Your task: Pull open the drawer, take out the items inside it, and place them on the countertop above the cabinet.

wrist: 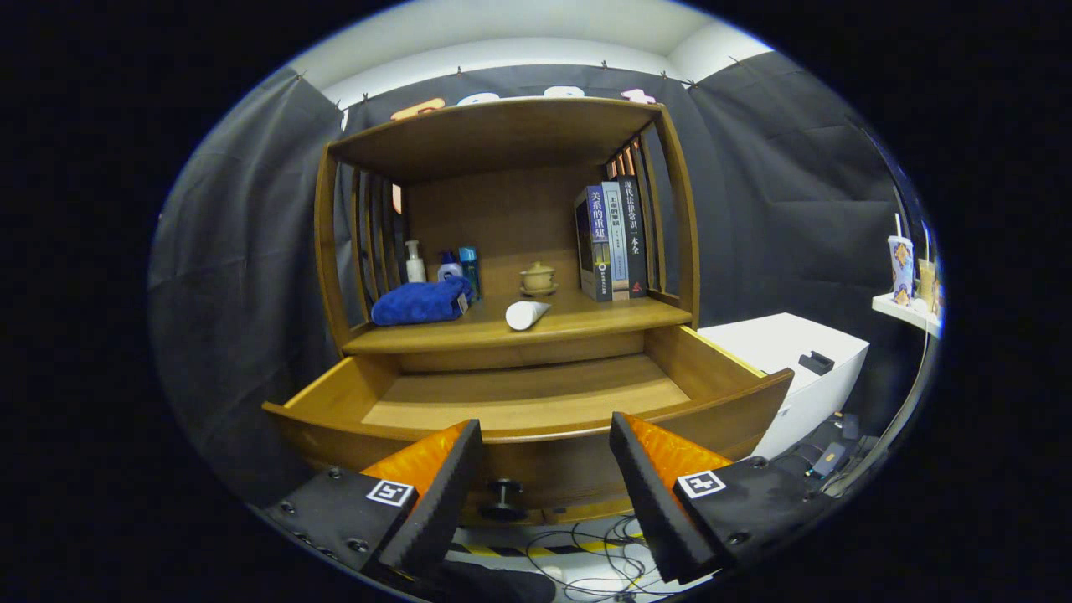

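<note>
Likely a recording booth — black cloth walls (787, 184), floor cables (603, 553).

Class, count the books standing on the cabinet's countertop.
3, upright in a row at the countertop's right end: blue book, pale book, dark book. Others may hide behind.

Wooden drawer (536, 410) pulled open, white tube (526, 314) on countertop (586, 322).

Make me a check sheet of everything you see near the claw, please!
Surface: countertop bare at its front edge.
Job's things: drawer pulled open, nothing seen inside; white tube and blue towel lie on the countertop.
Clutter: bottles, lidded cup, books.
Grippers: claw open, holding nothing, drawer knob between its fingers.
Cables: loose wires on the floor.
Surroundings: white box, drinks shelf.
</note>
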